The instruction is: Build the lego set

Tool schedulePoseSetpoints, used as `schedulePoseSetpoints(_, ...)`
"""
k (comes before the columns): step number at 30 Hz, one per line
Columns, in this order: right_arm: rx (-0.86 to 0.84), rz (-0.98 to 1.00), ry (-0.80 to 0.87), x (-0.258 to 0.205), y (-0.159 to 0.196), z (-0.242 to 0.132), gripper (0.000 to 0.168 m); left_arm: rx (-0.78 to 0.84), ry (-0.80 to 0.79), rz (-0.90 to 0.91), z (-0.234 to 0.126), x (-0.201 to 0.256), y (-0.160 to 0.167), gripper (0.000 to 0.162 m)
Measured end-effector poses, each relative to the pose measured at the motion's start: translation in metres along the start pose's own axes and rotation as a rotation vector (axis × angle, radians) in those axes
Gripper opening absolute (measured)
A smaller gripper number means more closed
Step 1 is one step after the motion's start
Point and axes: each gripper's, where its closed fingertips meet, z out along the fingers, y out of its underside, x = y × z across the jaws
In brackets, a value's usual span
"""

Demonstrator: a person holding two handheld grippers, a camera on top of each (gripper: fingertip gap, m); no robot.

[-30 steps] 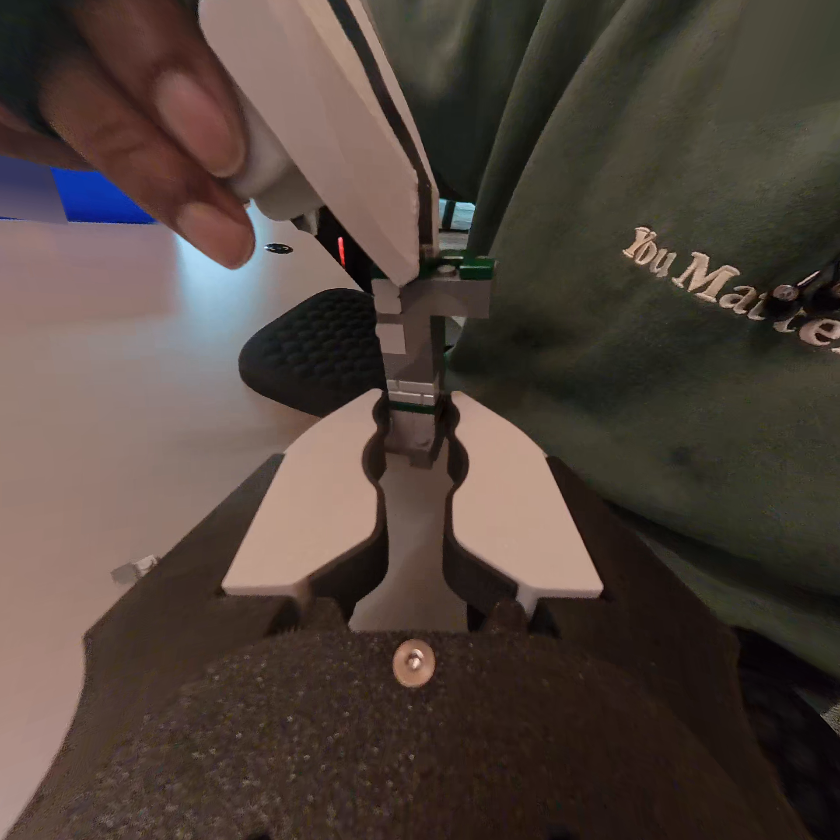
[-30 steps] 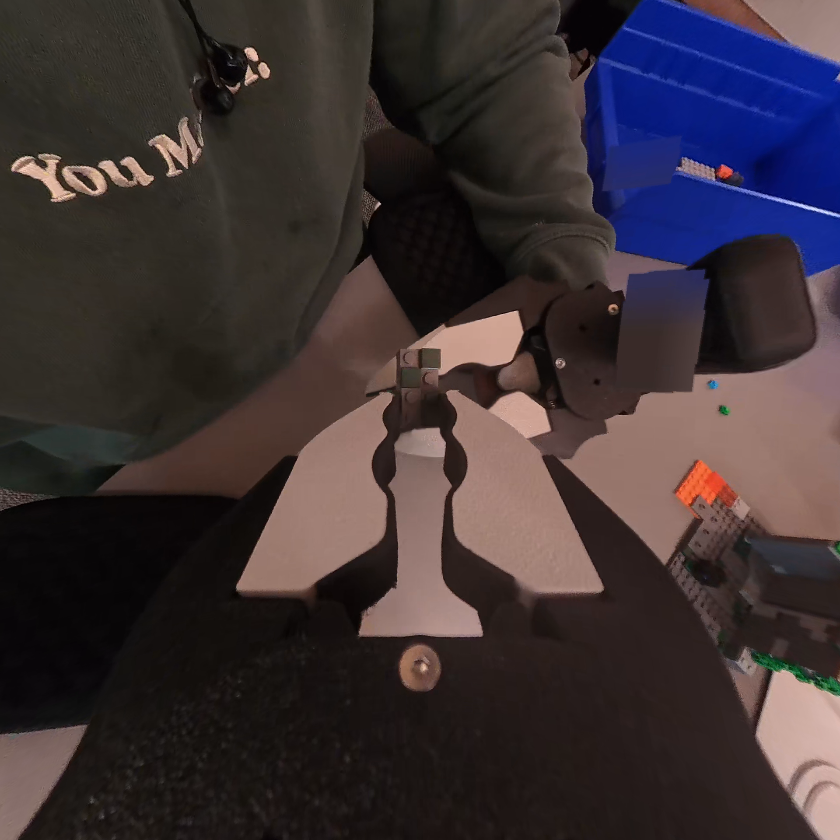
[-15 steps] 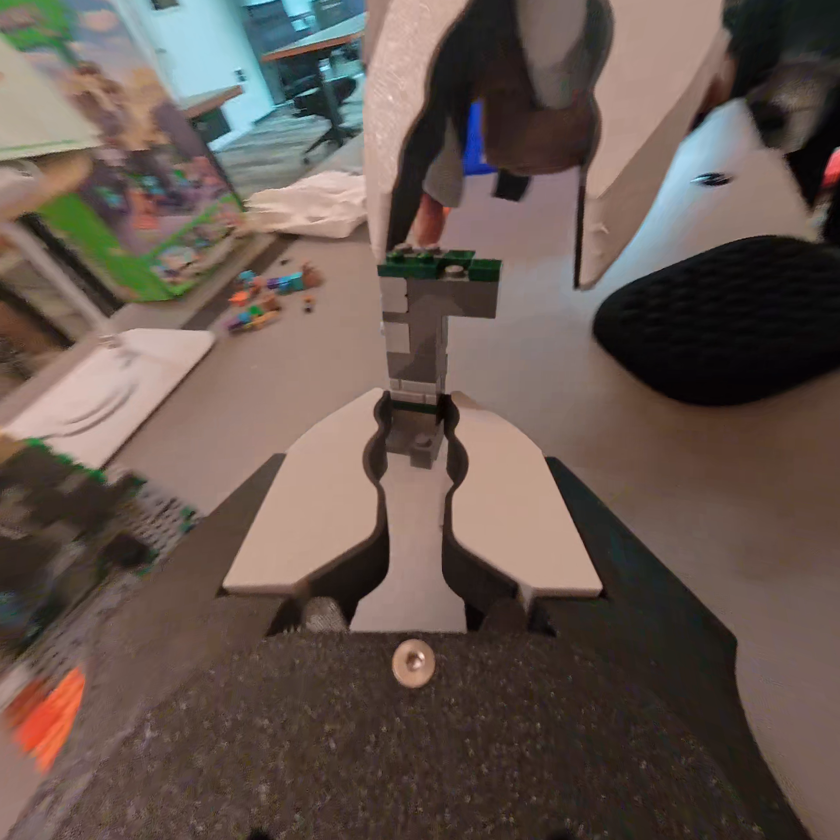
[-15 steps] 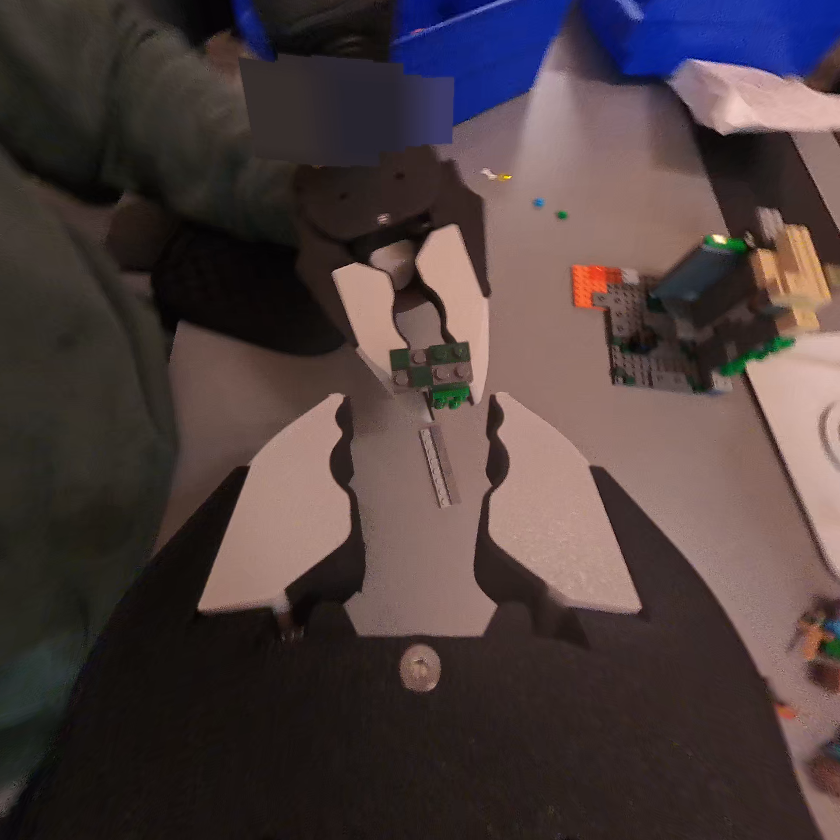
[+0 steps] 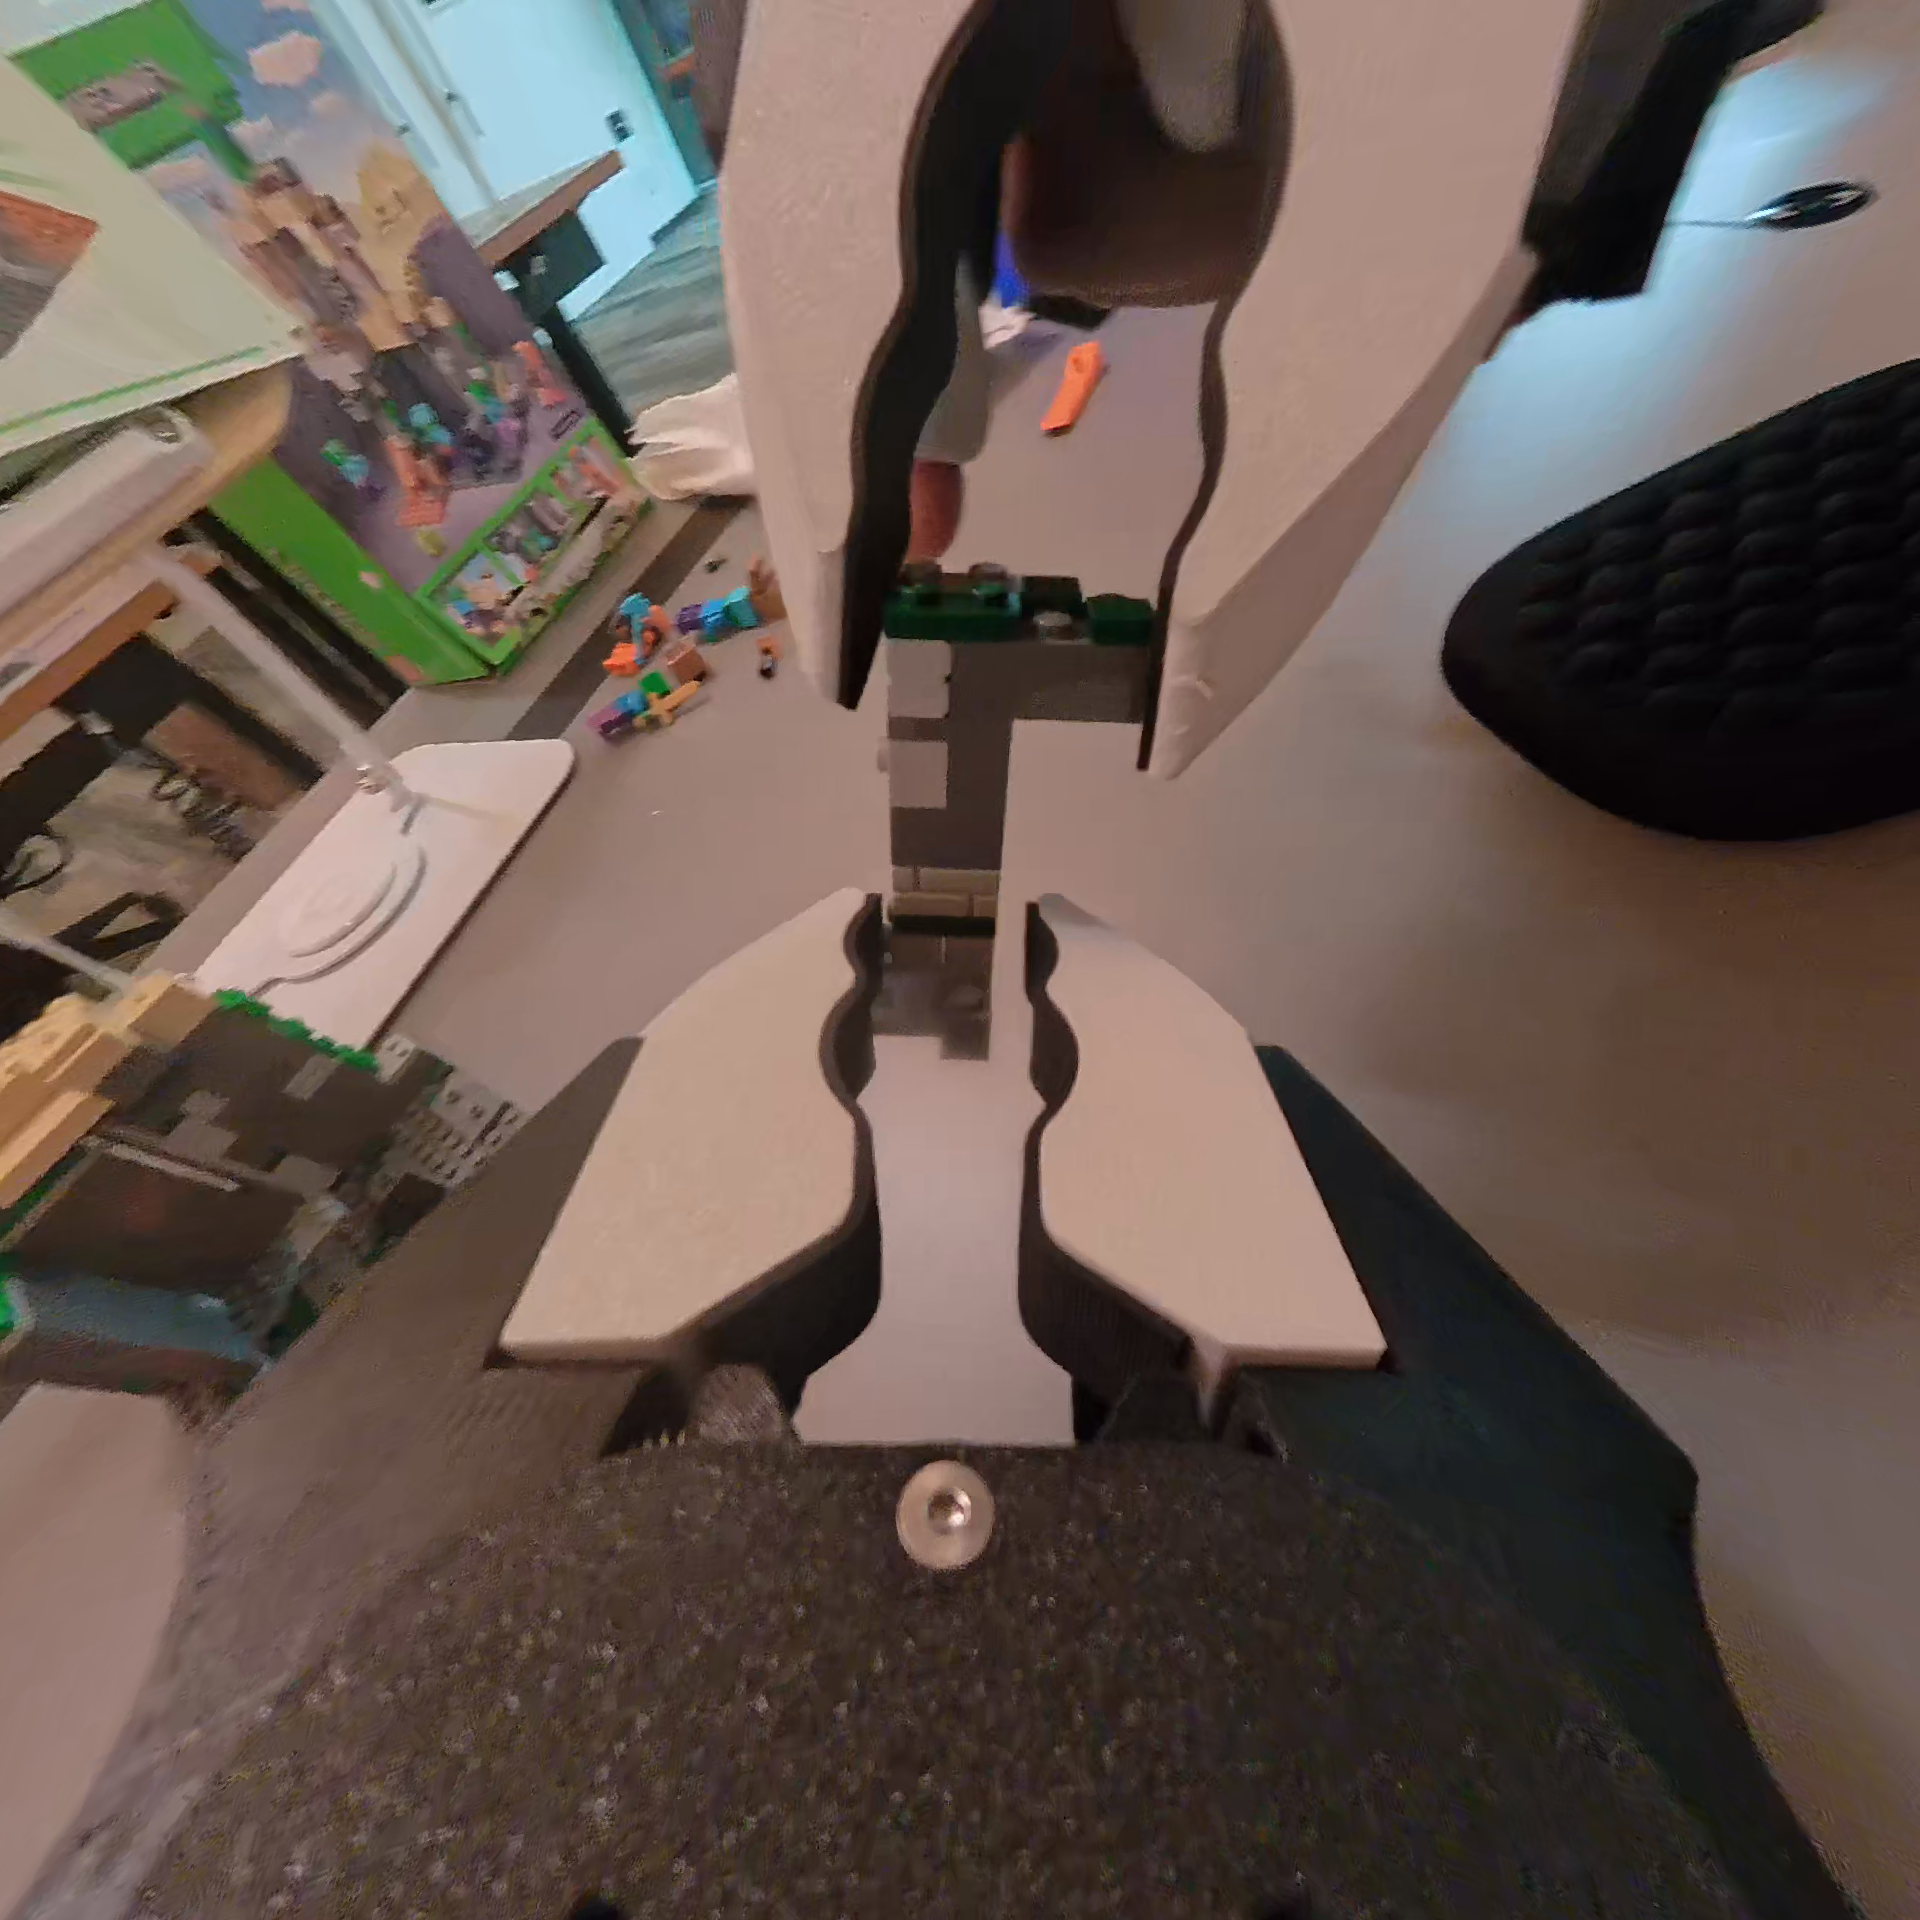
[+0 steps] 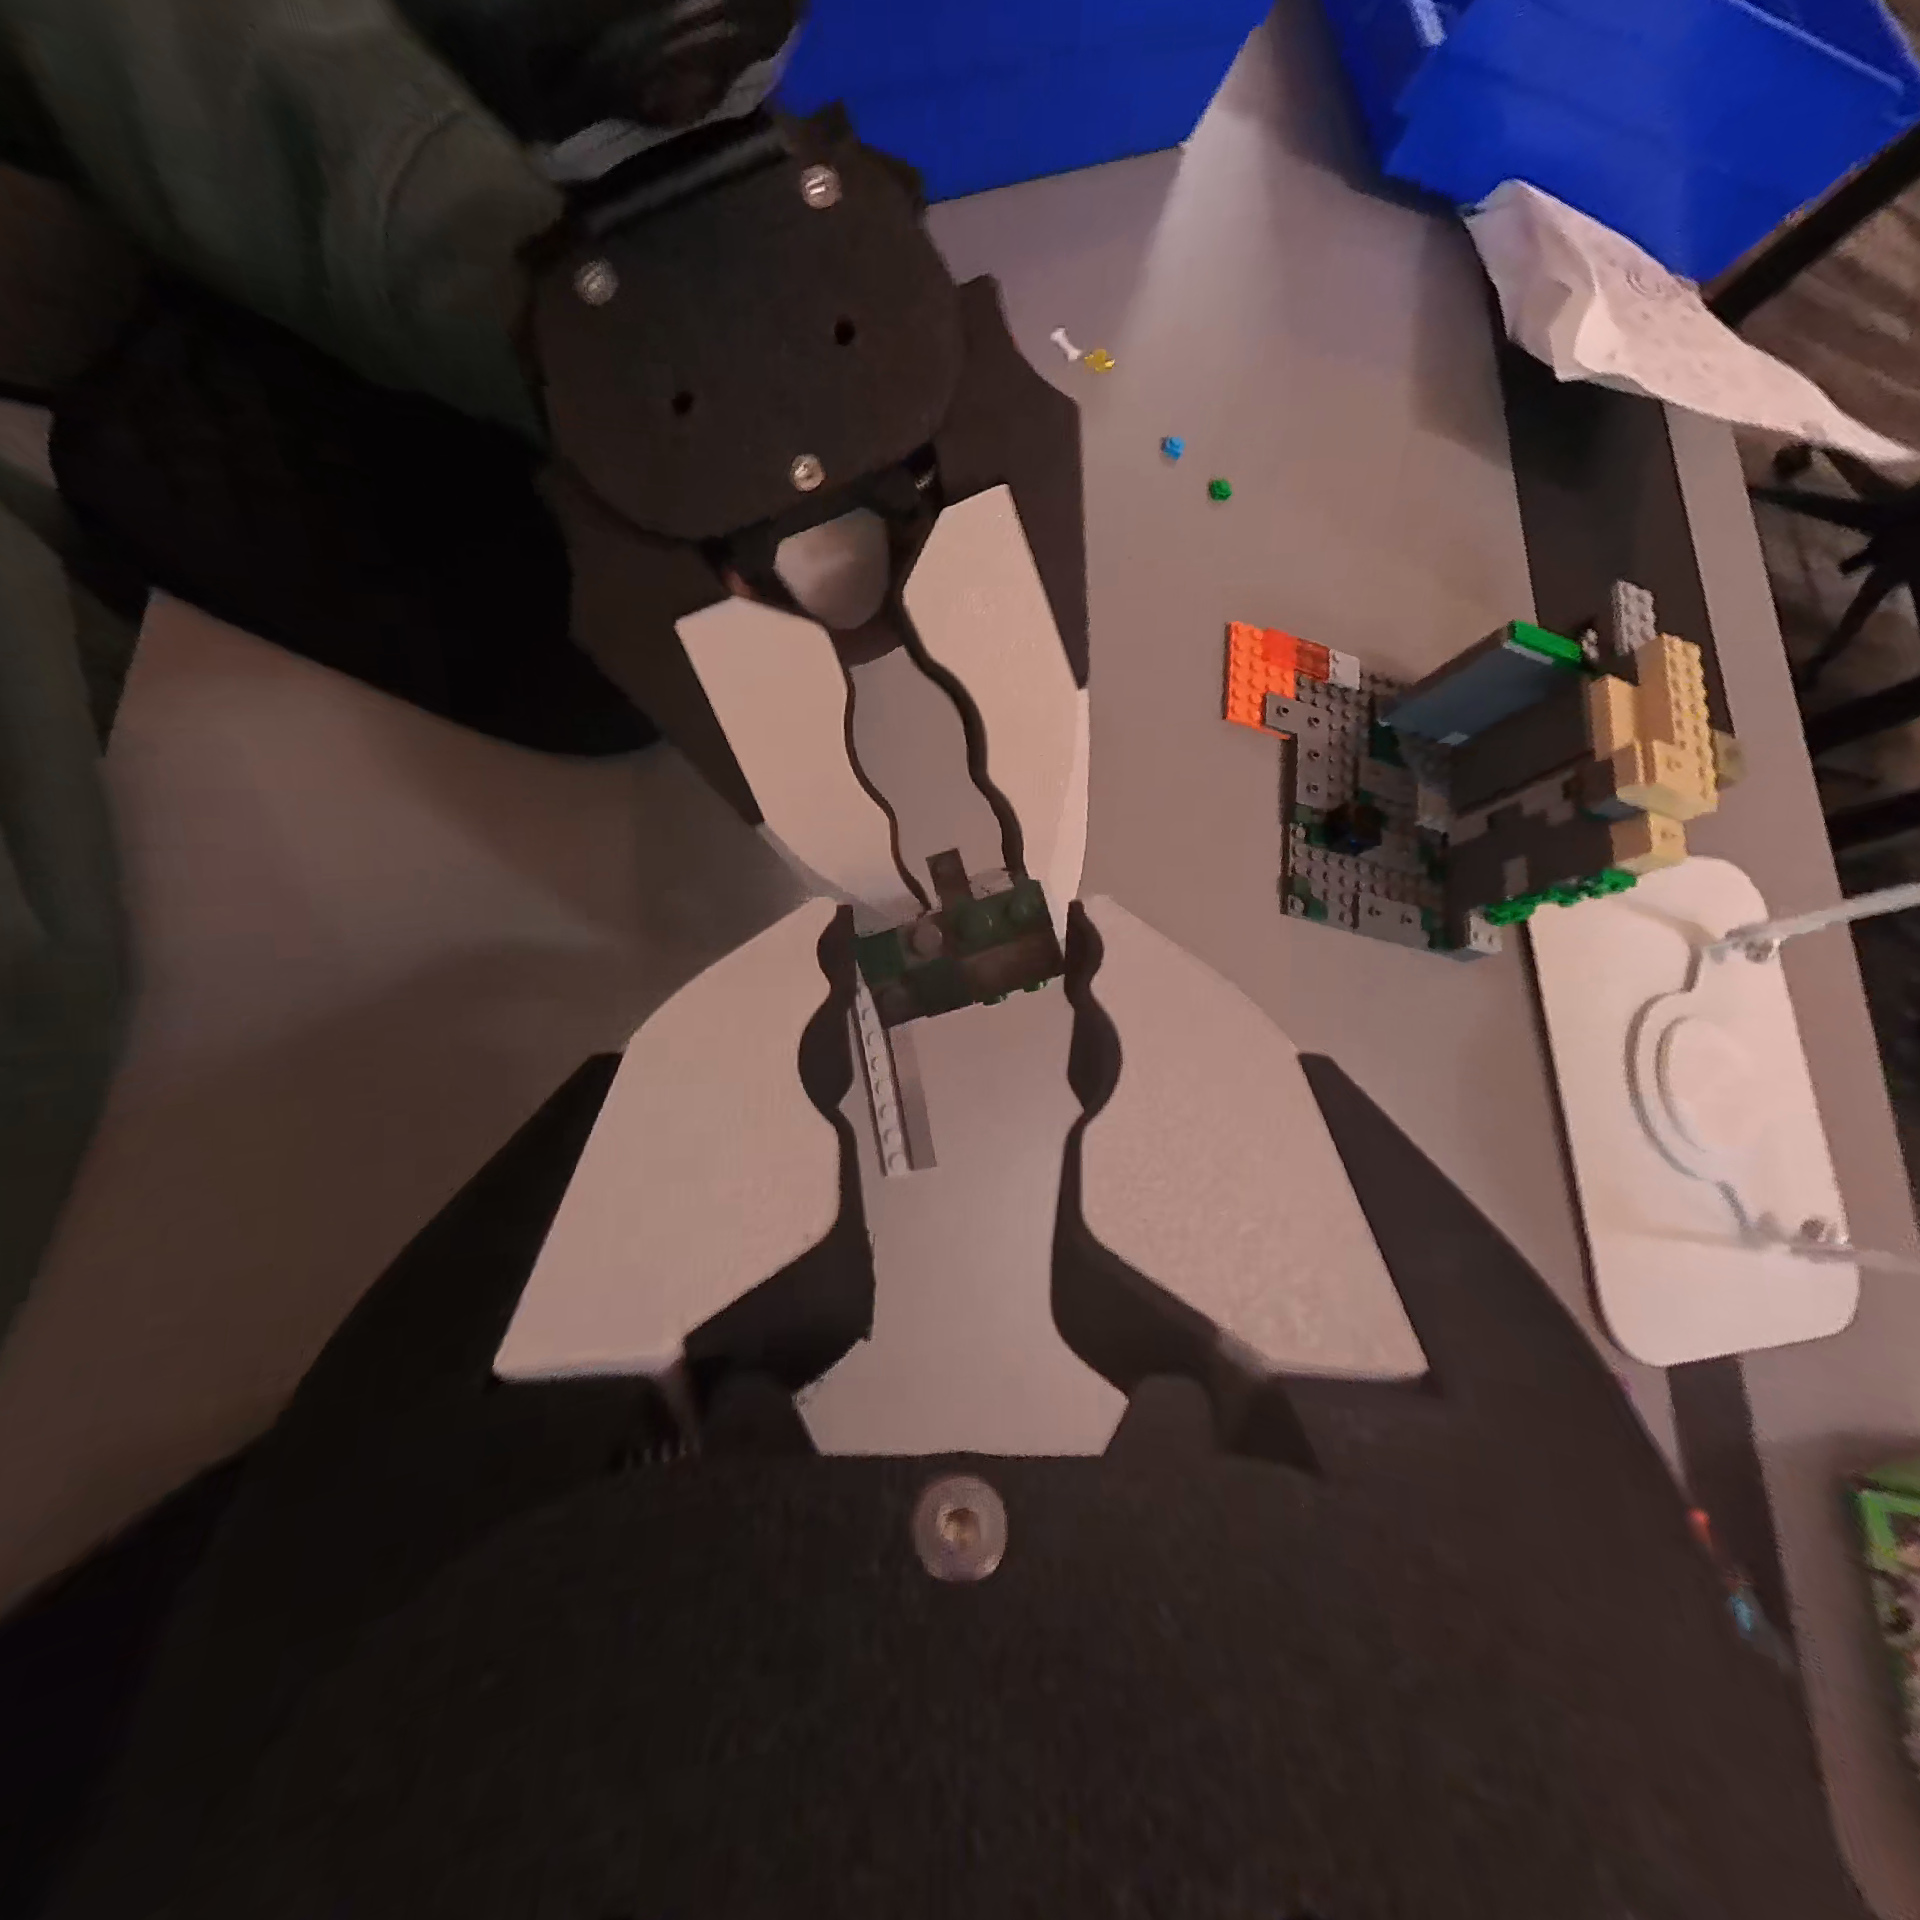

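Surface: a pale grey surface (image 6: 1351, 499) carries the work, with blue bins (image 6: 1621, 114) at its far edge and the set's printed box (image 5: 416, 436) off to one side.
Task piece: a grey column sub-assembly (image 5: 951, 769) topped with green plates is held upright in the air above the surface, not resting on it.
Left tongs (image 5: 945, 935): clamped on the column's lower end, same grip as a second ago.
Right tongs (image 6: 961, 935): fingers apart, straddling the column's green top from above; a second ago they were pinched on that top, so the press looks finished and they have let go.
Change in pose: both tools have swung away from the person's chest and now face out over the surface.
Meaning: my reading is that the top piece is seated and the sub-assembly is ready to join the main build.
Main build (image 6: 1496, 800): stands on its grey baseplate well apart, beside a white flat stand (image 6: 1704, 1143).
Long grey plate (image 6: 888, 1081): lies on the surface under the right tongs.
Loose bricks (image 5: 675, 665): scattered near the box.
Black cushion (image 5: 1704, 623): rests near the person's side.
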Motion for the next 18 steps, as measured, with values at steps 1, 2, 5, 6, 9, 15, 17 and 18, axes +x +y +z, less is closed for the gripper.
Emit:
schedulePoseSetpoints(1, -0.001, -0.043, -0.013, -0.001, 0.001, -0.001, 0.038, 0.018, 0.036, -0.002, -0.001, 0.004, -0.002, 0.030)
schedulePoseSetpoints(2, 0.000, -0.085, -0.034, -0.002, 0.003, -0.002, 0.038, 0.042, 0.088, -0.011, -0.004, 0.009, -0.004, 0.033)
schedulePoseSetpoints(5, 0.054, -0.212, -0.157, -0.015, 0.001, -0.012, 0.038, 0.097, 0.218, -0.076, -0.010, 0.015, -0.007, 0.039)
schedulePoseSetpoints(6, 0.072, -0.242, -0.198, -0.020, -0.001, -0.016, 0.038, 0.115, 0.271, -0.106, -0.012, 0.019, -0.008, 0.043)
schedulePoseSetpoints(9, 0.081, -0.322, -0.284, -0.033, -0.007, -0.023, 0.038, 0.171, 0.434, -0.146, -0.021, 0.036, -0.014, 0.043)
schedulePoseSetpoints(15, 0.064, -0.432, -0.410, -0.059, -0.013, -0.024, 0.038, 0.196, 0.673, -0.172, -0.035, 0.067, -0.013, 0.036)
schedulePoseSetpoints(17, 0.061, -0.449, -0.435, -0.065, -0.014, -0.023, 0.038, 0.201, 0.708, -0.165, -0.036, 0.073, -0.013, 0.035)
schedulePoseSetpoints(18, 0.063, -0.452, -0.443, -0.067, -0.015, -0.023, 0.038, 0.201, 0.717, -0.161, -0.037, 0.076, -0.013, 0.035)
